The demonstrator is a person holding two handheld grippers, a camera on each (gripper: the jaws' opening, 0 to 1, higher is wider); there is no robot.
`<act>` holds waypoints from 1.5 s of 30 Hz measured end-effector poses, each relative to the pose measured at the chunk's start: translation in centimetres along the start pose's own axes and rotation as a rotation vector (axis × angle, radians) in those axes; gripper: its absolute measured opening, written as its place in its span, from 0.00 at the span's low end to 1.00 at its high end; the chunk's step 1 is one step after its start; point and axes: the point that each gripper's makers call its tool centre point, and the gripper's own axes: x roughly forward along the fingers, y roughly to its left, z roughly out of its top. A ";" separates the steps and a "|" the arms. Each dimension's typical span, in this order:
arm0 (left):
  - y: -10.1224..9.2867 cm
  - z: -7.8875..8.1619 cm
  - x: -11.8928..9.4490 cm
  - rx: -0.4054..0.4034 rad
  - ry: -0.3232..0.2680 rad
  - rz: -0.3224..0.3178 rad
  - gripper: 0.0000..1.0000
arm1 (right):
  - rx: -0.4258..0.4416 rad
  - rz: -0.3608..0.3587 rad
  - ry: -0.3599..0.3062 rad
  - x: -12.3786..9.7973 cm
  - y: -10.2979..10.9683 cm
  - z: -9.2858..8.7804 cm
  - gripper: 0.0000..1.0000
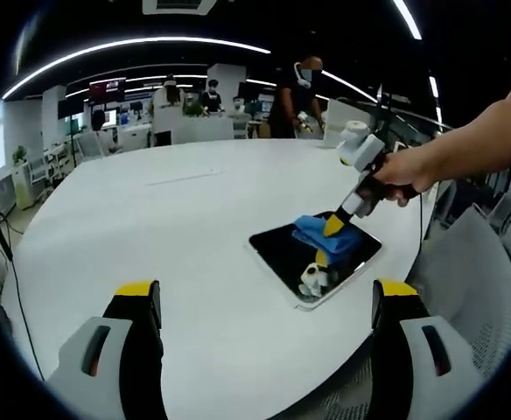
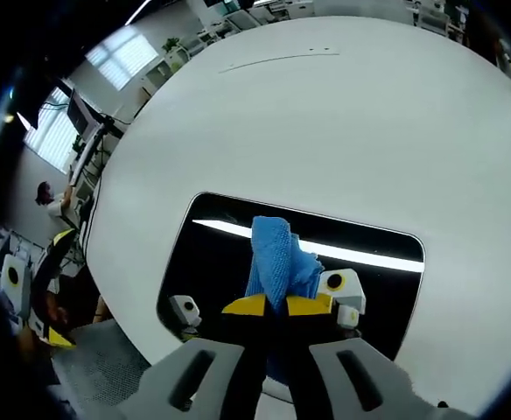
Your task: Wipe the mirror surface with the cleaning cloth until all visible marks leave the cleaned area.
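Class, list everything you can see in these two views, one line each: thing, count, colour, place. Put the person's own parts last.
Table: one, white, round, under everything.
Mirror: one, dark reflective slab with rounded corners, flat on the table near its edge.
Cleaning cloth: one, blue, on the mirror, pinched by the right gripper.
Chair: one, grey, beside the table.
People in background: several, dark clothes, standing beyond the table.
Left gripper: one, grey with yellow tips, jaws wide apart above the table.
Right gripper: one, yellow-tipped, closed on the cloth.
Hand: one, holding the right gripper.
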 end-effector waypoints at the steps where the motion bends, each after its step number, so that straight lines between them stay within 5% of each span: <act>1: 0.1 -0.3 0.1 0.004 0.012 0.009 0.99 | 0.001 0.000 -0.001 0.0 -0.2 0.0 0.00; 6: -0.5 -0.6 0.3 -0.019 0.008 0.004 0.99 | 0.019 0.002 -0.006 -0.4 -0.9 -0.2 0.00; 9: -1.3 0.4 0.4 -0.175 -0.063 -0.044 0.99 | 0.030 -0.010 -0.012 -0.4 -1.5 -0.2 0.00; 15: -0.8 -0.7 0.7 -0.032 -0.013 0.024 0.99 | 0.032 -0.017 -0.013 -0.4 -2.4 -0.2 0.00; 23: -0.5 -1.6 0.6 -0.035 0.006 0.043 0.99 | -0.005 -0.043 -0.013 -1.0 -2.8 -0.8 0.01; 35: -0.4 -1.5 0.7 -0.054 0.000 0.038 0.99 | 0.055 -0.055 -0.050 -2.1 -4.3 -1.4 0.00; 45: 0.1 -1.5 0.5 -0.003 -0.008 0.061 0.99 | 0.058 -0.068 -0.039 -2.5 -4.9 -1.6 0.00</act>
